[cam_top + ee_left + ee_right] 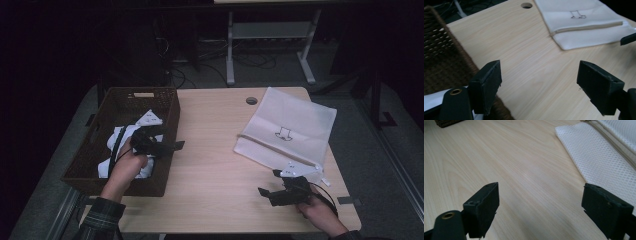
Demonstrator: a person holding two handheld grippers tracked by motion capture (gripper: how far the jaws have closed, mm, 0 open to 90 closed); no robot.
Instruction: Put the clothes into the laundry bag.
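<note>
high view, left tongs (172,146) wide, empty, over basket (120,100), right tongs (267,182) wide, empty

At the upper left of the high view stands a dark brown woven wicker basket (167,107) holding white cloth (114,142). The table (215,150) is pale wood with fine grain. At right lies a white mesh laundry bag (290,127) with a small dark outline print. The person's sleeve (102,217), lower left, is dark green plaid.

white mesh zip bag (290,130) flat on table; white cloth (116,141) crumpled in basket
</note>
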